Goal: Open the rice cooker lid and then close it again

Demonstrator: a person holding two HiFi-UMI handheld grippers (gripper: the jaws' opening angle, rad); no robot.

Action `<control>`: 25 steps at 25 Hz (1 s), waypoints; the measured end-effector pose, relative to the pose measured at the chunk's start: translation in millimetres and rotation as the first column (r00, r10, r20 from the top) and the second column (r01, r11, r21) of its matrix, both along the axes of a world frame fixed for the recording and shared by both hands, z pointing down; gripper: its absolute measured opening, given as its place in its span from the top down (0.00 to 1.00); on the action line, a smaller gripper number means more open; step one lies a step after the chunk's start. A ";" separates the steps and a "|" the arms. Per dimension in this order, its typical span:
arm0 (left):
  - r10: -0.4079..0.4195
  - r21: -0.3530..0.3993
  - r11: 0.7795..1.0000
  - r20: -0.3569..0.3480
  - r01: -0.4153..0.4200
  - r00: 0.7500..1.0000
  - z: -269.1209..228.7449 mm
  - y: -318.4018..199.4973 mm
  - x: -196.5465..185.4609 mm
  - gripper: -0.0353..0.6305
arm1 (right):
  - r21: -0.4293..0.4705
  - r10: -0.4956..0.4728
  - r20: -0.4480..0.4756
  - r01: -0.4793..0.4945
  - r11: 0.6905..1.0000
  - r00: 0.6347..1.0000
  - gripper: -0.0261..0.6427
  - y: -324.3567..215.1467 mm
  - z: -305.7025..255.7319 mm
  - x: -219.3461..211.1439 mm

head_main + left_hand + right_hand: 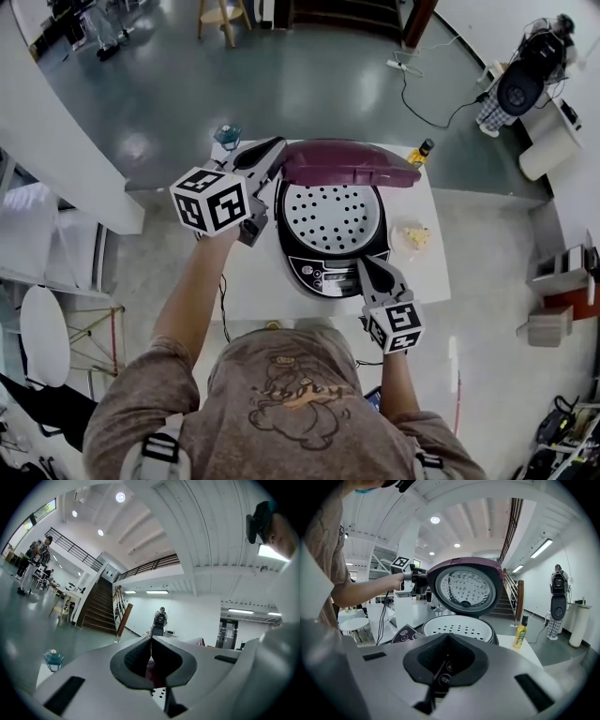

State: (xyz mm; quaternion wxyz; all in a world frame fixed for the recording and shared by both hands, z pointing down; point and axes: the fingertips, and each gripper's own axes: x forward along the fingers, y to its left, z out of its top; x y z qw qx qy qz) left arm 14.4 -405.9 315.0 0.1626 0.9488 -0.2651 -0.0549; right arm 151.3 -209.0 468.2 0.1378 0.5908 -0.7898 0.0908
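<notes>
On desk (427,272): rice cooker (330,270), lid (347,164) raised.
Lid: likely stiff, hinged, light; push at rim.
Left hand-held gripper (277,147): closed, at lid's edge.
Right hand-held gripper (368,266): closed, at cooker front.

One rice cooker (321,272), two tongs (277,144) (363,263)

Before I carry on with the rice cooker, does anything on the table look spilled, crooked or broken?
Nothing stands out. The rice cooker sits upright on the white table with its maroon lid raised; the perforated tray lies level inside, the yellow bottle stands upright, and no spill shows.
</notes>
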 end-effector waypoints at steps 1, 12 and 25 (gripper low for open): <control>-0.004 0.004 1.000 -0.008 0.004 1.000 -3.5 -4.7 0.0 0.91 | -0.002 -0.003 0.002 0.003 1.000 1.000 0.95 0.0 0.2 -0.2; -0.004 0.013 1.000 -0.044 0.004 0.999 -25.0 -47.0 8.2 0.91 | -0.015 -0.017 0.024 0.017 1.000 1.000 0.95 2.1 1.1 -0.9; -0.081 -0.008 0.997 -0.064 0.081 0.995 -23.6 -104.6 2.1 0.91 | -0.021 -0.026 0.038 0.027 0.999 0.999 0.95 1.7 0.4 -0.6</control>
